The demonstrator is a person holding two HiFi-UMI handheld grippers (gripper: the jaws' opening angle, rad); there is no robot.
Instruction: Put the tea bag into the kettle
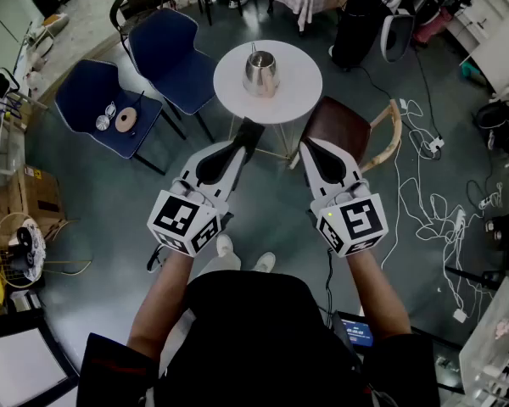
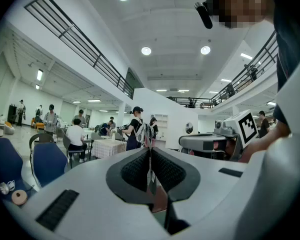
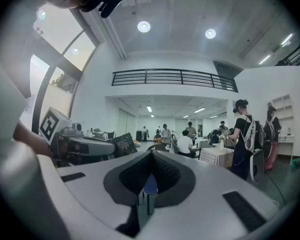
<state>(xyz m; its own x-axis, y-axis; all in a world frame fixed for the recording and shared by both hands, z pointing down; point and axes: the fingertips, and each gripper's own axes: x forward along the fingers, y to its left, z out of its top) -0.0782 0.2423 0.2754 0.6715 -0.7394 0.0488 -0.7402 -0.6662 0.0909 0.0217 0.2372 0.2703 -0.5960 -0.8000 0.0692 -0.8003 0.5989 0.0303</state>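
A metal kettle (image 1: 260, 72) stands with its lid on in the middle of a small round white table (image 1: 301, 79) ahead of me. My left gripper (image 1: 249, 131) is held level just short of the table's near edge. In the left gripper view its jaws (image 2: 150, 151) are closed on a thin pale strip seen edge-on, which looks like the tea bag (image 2: 152, 178). My right gripper (image 1: 310, 145) is level beside it, over a brown chair. Its pads (image 3: 151, 153) meet with nothing between them.
Two blue chairs (image 1: 174, 49) (image 1: 102, 100) stand left of the table, the farther-left one with small items on its seat. A brown chair (image 1: 343, 130) is tucked at the table's right. Cables (image 1: 424, 210) sprawl over the floor at right. People sit and stand far off.
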